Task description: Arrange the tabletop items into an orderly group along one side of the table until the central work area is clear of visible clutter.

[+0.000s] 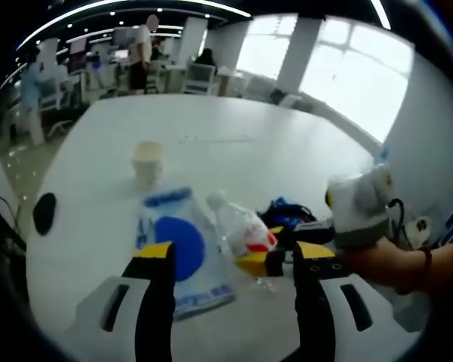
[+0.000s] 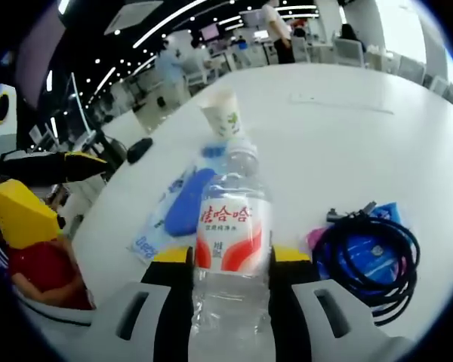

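Right tool [image 2: 230, 264] clamped on clear plastic water bottle with red label [image 2: 230, 226], probably lifted off white desk [image 2: 347, 143] for regrouping; paper cup [image 2: 222, 113] at 12 o'clock. Left tool [image 1: 230, 260] open, empty, over blue-white packet [image 1: 177, 249].

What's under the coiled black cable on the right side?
In the right gripper view, the black cable lies on a blue packet, with something pink at its left edge. The cable covers most of the packet, so its label is unreadable.
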Tool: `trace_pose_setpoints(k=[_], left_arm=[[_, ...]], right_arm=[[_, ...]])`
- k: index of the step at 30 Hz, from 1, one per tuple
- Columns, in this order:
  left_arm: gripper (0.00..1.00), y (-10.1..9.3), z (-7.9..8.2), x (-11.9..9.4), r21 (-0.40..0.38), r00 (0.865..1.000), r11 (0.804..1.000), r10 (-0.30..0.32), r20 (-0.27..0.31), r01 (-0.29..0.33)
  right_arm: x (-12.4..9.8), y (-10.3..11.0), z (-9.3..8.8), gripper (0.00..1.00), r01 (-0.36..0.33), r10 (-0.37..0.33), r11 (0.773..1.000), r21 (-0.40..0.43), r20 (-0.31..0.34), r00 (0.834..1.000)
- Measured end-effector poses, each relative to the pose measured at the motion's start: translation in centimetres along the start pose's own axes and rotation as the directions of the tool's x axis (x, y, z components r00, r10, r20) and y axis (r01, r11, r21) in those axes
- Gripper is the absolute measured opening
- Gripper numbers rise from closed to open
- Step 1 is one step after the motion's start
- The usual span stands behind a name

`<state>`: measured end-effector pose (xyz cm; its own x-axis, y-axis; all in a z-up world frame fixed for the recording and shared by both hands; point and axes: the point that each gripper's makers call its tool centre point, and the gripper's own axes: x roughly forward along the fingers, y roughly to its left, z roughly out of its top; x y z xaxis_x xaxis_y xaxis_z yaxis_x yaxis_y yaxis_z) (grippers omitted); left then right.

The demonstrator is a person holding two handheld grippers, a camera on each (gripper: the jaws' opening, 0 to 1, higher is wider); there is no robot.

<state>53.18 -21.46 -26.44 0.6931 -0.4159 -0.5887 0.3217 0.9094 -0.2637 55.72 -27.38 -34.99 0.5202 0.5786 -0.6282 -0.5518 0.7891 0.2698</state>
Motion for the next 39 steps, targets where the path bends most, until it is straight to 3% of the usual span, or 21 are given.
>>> trace_pose_setpoints(k=[4, 5, 10, 18, 22, 32, 33, 34, 39], left_arm=[[0.60, -0.5, 0.3, 0.2, -0.024, 0.999, 0.999, -0.028, 0.016, 0.028], [0.60, -0.6, 0.5, 0.2, -0.034, 0.999, 0.999, -0.036, 0.026, 0.037], [0.59, -0.7, 1.0, 0.4, -0.051, 0.997, 0.997, -0.059, 0.041, 0.061], [0.60, -1.9, 1.9, 0.7, -0.099, 0.987, 0.985, -0.134, 0.087, 0.142], [0.57, -2.7, 2.0, 0.9, -0.123, 0.980, 0.976, -0.170, 0.100, 0.182], [0.44, -4.7, 2.7, 0.2, -0.129, 0.948, 0.944, -0.286, 0.144, 0.304], [0.42, -5.3, 2.7, 0.0, -0.136, 0.938, 0.933, -0.315, 0.146, 0.334], [0.42, -4.9, 2.7, 0.0, -0.136, 0.943, 0.939, -0.298, 0.145, 0.317], [0.41, -5.4, 2.7, 0.0, -0.146, 0.931, 0.925, -0.329, 0.156, 0.351]], right_arm=[[-1.1, 1.1, 1.7, 0.37, -0.050, 0.052, 0.998, -0.030, 0.084, 0.995], [-1.5, 1.2, 2.7, 0.37, -0.045, 0.051, 0.998, -0.043, 0.137, 0.989], [-2.9, 2.3, 3.5, 0.37, -0.089, 0.098, 0.994, -0.066, 0.164, 0.982], [-5.6, 4.7, 5.1, 0.37, -0.152, 0.185, 0.978, -0.145, 0.255, 0.949], [-6.4, 5.5, 5.4, 0.37, -0.175, 0.215, 0.971, -0.164, 0.273, 0.938], [-7.5, 6.5, 5.7, 0.37, -0.200, 0.254, 0.959, -0.200, 0.294, 0.921], [-7.6, 6.6, 5.7, 0.37, -0.203, 0.259, 0.957, -0.208, 0.293, 0.920], [-7.6, 6.6, 5.8, 0.37, -0.202, 0.260, 0.957, -0.210, 0.297, 0.919], [-7.9, 6.6, 5.8, 0.38, -0.202, 0.268, 0.951, -0.234, 0.296, 0.917]])
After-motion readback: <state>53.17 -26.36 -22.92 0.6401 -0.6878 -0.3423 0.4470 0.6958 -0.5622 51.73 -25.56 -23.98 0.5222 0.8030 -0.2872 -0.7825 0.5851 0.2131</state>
